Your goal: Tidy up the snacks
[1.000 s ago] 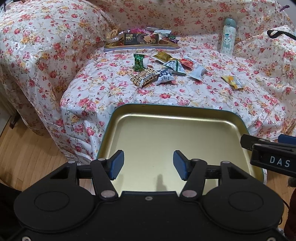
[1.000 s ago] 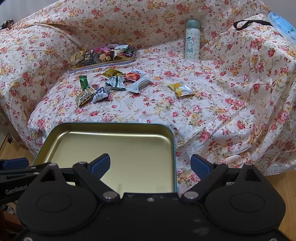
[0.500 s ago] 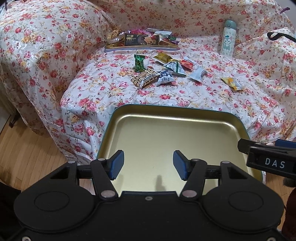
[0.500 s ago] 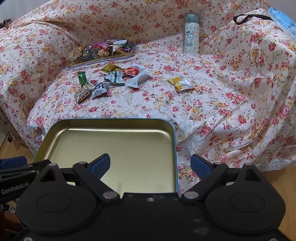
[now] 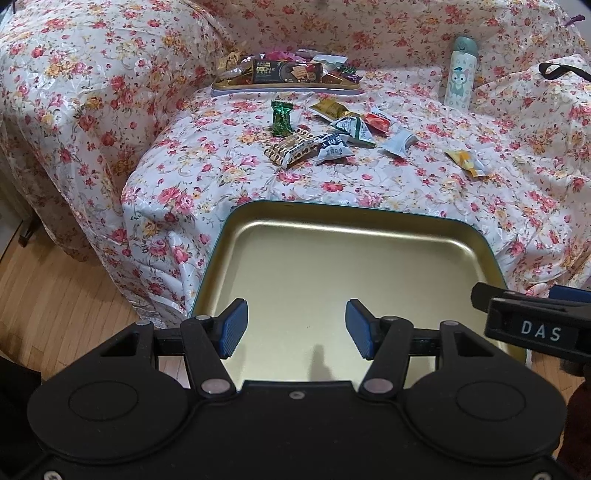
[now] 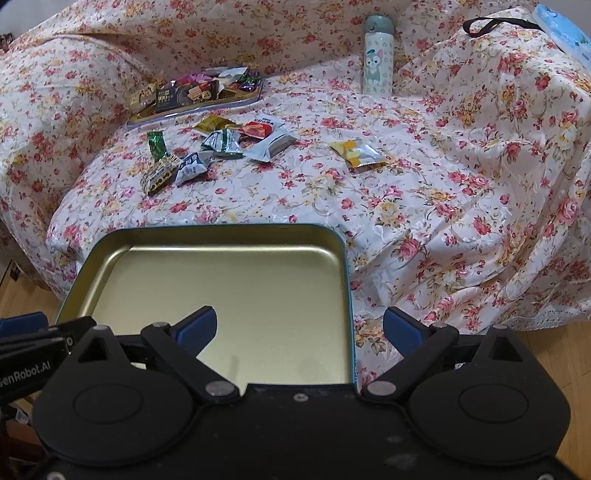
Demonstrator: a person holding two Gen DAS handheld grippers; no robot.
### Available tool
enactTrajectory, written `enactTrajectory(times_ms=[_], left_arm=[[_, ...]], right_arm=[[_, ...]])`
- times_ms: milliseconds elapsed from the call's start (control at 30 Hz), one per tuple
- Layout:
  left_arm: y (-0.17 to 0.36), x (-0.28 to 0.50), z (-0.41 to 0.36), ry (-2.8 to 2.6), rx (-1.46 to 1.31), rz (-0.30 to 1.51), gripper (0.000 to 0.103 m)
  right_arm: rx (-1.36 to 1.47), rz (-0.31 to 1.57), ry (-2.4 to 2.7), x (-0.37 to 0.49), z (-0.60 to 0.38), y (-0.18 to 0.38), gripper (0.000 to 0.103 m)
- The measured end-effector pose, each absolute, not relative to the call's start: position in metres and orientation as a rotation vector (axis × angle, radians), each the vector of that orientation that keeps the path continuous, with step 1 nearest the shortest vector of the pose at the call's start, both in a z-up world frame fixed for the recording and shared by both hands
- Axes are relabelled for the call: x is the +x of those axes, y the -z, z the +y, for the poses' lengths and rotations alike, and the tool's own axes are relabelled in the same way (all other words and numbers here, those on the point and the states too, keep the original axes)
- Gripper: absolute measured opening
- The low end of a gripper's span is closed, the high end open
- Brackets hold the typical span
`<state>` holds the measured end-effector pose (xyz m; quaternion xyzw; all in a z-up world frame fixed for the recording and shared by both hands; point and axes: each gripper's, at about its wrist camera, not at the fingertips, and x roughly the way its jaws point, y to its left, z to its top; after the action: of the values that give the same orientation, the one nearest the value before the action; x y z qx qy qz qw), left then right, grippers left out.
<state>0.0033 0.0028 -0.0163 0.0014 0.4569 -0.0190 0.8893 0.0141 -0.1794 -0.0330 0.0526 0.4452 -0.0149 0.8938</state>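
An empty gold tray (image 5: pixel 351 277) with a teal rim lies at the front edge of the flowered sofa cover and juts out toward me. My left gripper (image 5: pixel 295 325) hovers open over its near part, with nothing between the fingers. My right gripper (image 6: pixel 299 325) is open too. Its fingers straddle the right rim of the tray (image 6: pixel 347 288) without touching it. Loose snack packets lie farther back: a green candy (image 5: pixel 281 117), a white packet (image 5: pixel 398 143) and a yellow packet (image 6: pixel 356 153). Behind them stands a second tray (image 5: pixel 284 88) heaped with snacks.
A pale bottle (image 5: pixel 460 74) with a cartoon print stands upright at the back right. A black strap (image 6: pixel 491 24) lies on the raised cushion to the right. Wooden floor (image 5: pixel 55 295) shows left of the sofa. Each gripper's side shows at the edge of the other view.
Almost nothing differs. The sofa and the tray sit slightly higher in the right wrist view. Both grippers remain open over the empty tray.
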Motion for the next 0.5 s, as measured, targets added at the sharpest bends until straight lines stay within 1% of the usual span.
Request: enactTrajectory(times_ms=[500], left_arm=[[0.0198, 0.0052, 0.0031, 0.029, 0.004, 0.97, 0.063]], right_arm=[[0.072, 0.931, 0.036, 0.0142, -0.1775, 0.0348, 0.101]])
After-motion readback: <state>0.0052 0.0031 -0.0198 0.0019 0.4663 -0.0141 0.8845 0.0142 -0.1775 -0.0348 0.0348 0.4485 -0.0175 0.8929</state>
